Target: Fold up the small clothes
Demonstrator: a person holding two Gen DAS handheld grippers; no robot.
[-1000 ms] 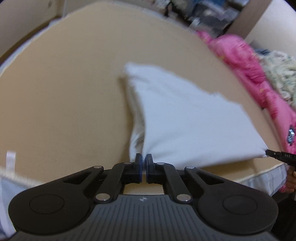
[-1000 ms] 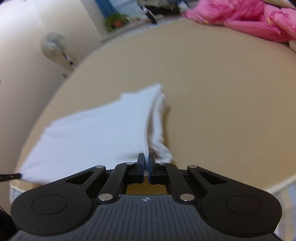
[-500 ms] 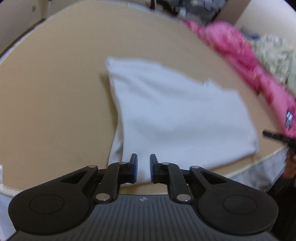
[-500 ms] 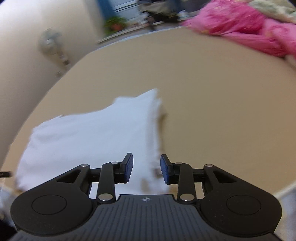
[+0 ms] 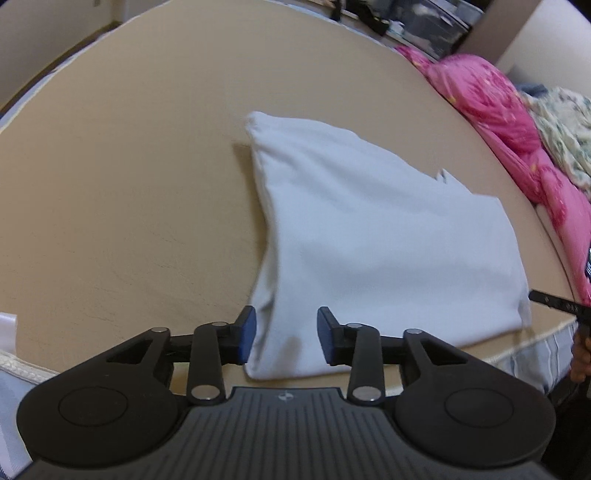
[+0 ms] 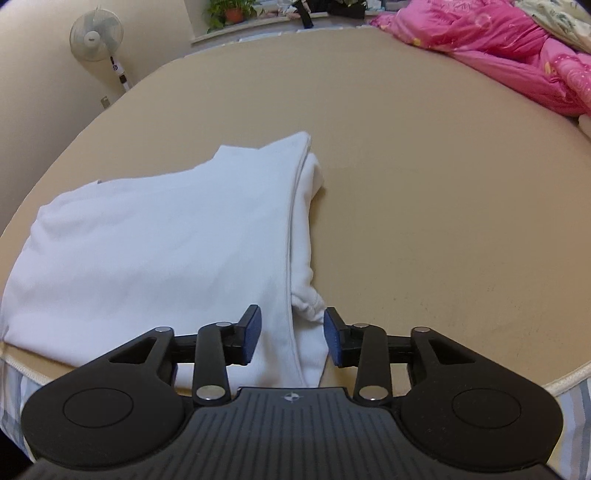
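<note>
A folded white garment (image 5: 376, 236) lies on the bed (image 5: 129, 184), at its near edge. The left hand-held gripper (image 5: 284, 334) and right hand-held gripper (image 6: 291, 334) are opening over the garment's near corners, pinching nothing. It looks soft, light and floppy; best pinched at the corners.

Home bedroom, tan mattress (image 6: 424, 155), pink quilt (image 6: 491, 40), standing fan (image 6: 96, 35)

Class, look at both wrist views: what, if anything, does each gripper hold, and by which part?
Nothing is held. The left gripper and right gripper are opening, pads clear of the folded white cotton garment.
</note>
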